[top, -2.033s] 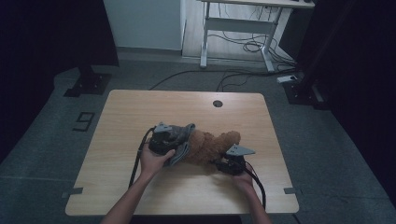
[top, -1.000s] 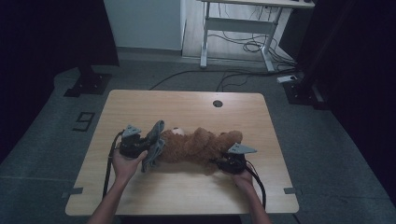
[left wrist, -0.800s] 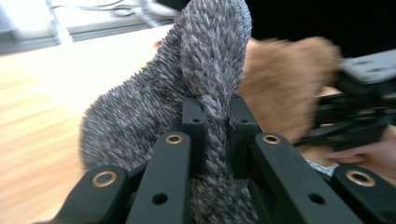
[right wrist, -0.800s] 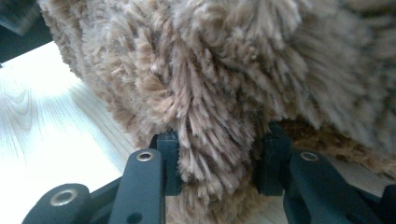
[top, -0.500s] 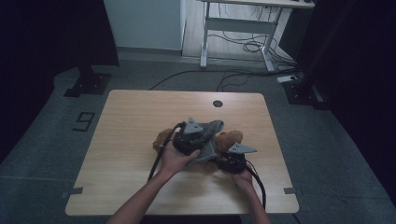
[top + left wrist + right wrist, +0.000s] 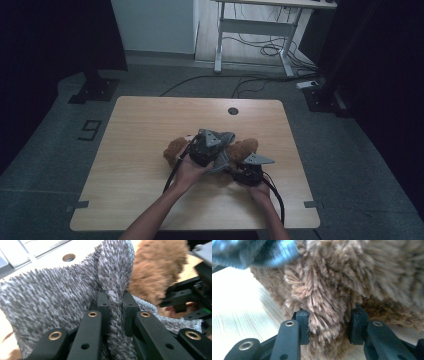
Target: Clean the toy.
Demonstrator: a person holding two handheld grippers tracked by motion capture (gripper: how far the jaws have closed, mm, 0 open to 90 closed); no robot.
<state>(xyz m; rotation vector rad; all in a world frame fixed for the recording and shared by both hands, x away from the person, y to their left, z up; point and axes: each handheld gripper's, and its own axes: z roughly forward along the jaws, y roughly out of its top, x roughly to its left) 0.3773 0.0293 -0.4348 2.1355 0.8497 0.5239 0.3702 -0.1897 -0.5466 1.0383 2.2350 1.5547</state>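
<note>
A brown plush toy [image 6: 173, 149] lies on the wooden table [image 6: 140, 125], its fur also close up in the left gripper view [image 6: 155, 272]. My left gripper [image 6: 216, 150] hovers over the toy's middle, shut on a fold of fuzzy grey knit cloth [image 6: 226, 137]. That fold is pinched between its pads, and the rest of the cloth [image 6: 50, 297] spreads out around the gripper [image 6: 115, 305]. My right gripper [image 6: 242, 165] rests at the toy's right end, shut on a thick tuft of brown limb [image 6: 324, 305] low over the table. The grey cloth [image 6: 249, 252] hangs blurred above the right gripper [image 6: 329, 325].
A round cable hole [image 6: 232, 110] sits near the table's far edge. Behind the table stands a white desk frame [image 6: 255, 25] with loose cables on the floor. A black stand base [image 6: 95, 90] is at the far left, and a floor mark [image 6: 89, 129] lies beside the table.
My left hand, with the grey cloth in its gripper, swung from the toy's left end rightward over its middle, close to the right gripper. The right gripper stayed put.
</note>
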